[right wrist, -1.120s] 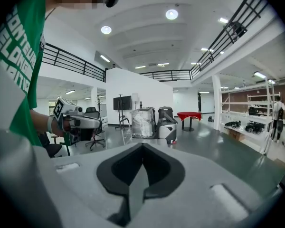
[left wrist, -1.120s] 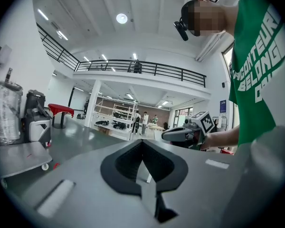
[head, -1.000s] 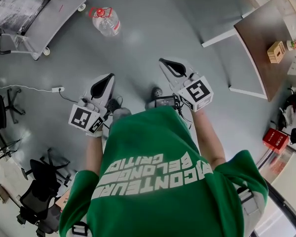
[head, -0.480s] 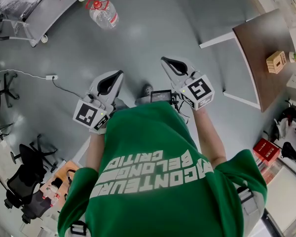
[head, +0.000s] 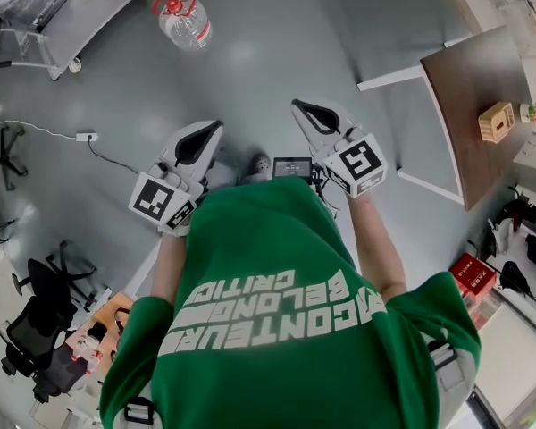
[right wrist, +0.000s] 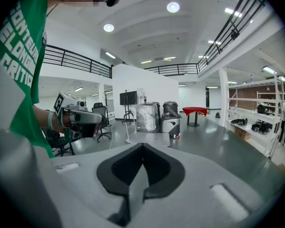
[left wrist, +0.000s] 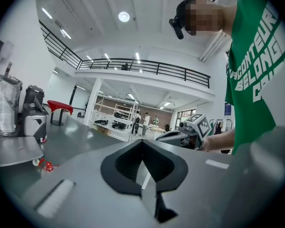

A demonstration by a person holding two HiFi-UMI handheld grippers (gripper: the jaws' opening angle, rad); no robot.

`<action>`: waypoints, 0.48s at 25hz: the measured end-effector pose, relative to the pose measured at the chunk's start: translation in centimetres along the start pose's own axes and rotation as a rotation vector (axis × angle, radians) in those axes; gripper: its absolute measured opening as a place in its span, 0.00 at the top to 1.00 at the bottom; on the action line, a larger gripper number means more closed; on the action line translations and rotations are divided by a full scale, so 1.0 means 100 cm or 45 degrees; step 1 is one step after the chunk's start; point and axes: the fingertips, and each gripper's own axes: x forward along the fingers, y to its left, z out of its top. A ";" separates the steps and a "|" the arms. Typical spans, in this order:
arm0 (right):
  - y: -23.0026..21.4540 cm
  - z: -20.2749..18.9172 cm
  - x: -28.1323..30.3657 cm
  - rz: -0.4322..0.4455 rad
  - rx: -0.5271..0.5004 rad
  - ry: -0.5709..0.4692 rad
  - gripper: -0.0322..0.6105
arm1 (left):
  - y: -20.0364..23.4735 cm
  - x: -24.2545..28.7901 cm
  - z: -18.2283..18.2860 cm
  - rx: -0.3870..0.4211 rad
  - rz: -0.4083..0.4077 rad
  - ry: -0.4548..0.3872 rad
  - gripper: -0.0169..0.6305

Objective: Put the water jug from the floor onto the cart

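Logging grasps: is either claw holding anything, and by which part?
Nothing: left claw and right claw are both shut, empty; the water jug is untouched.

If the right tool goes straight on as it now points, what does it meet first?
Likely the cart, straight ahead of the right tool; only bare floor lies between, though depth is unclear.

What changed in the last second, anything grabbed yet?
The person shifted, so the water jug and cart slid slightly up-left in the head view. The left gripper edged forward; the right gripper barely moved. Nothing grabbed: both stay shut and empty, jug still on the floor.
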 end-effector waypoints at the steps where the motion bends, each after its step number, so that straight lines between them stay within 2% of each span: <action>1: -0.001 0.002 0.001 -0.006 -0.002 -0.001 0.96 | 0.003 0.002 0.002 0.004 -0.009 -0.005 0.95; 6: -0.010 0.007 0.020 -0.008 -0.002 0.025 0.96 | 0.030 0.008 0.016 0.006 -0.004 -0.046 0.95; 12: -0.014 0.028 0.064 0.012 -0.046 0.035 0.96 | 0.070 -0.004 0.033 -0.039 0.002 -0.110 0.95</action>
